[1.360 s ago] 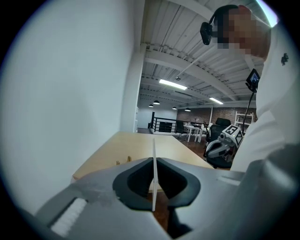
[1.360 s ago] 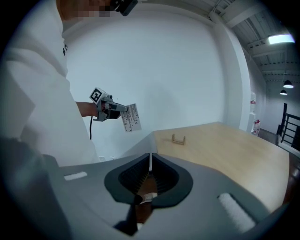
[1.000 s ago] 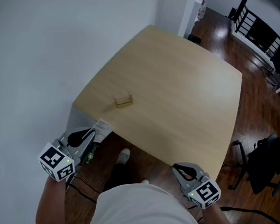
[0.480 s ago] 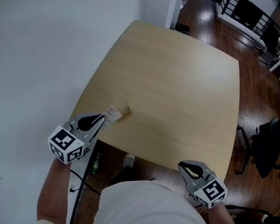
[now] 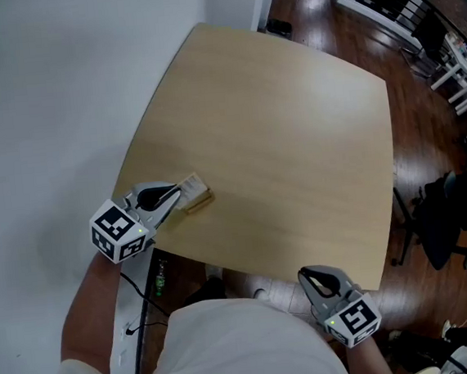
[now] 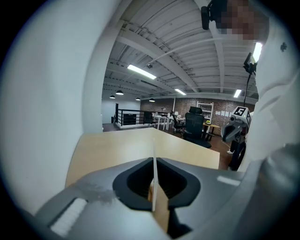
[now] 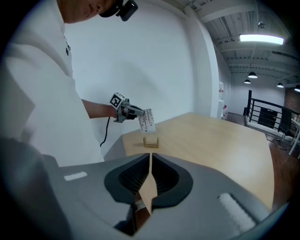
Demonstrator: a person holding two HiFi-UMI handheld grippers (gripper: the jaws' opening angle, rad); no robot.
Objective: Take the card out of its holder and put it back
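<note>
My left gripper [image 5: 175,196] is shut on a white printed card [image 5: 189,184], which shows edge-on between its jaws in the left gripper view [image 6: 153,173]. In the right gripper view the card [image 7: 147,120] hangs upright just above the small wooden holder [image 7: 150,141], apart from it. The holder [image 5: 199,200] sits near the table's left front corner, partly behind the card. My right gripper [image 5: 312,279] hovers at the table's near edge; its jaws [image 7: 150,161] are shut with nothing between them.
The light wooden table [image 5: 294,135] stands against a white wall [image 5: 44,93] on the left. A dark office chair [image 5: 465,201] and other furniture stand on the wood floor to the right. A black cable [image 5: 135,315] hangs below the left arm.
My left gripper has carried the card from beyond the table's left corner in over the tabletop to the holder. The right gripper stays near the front edge.
</note>
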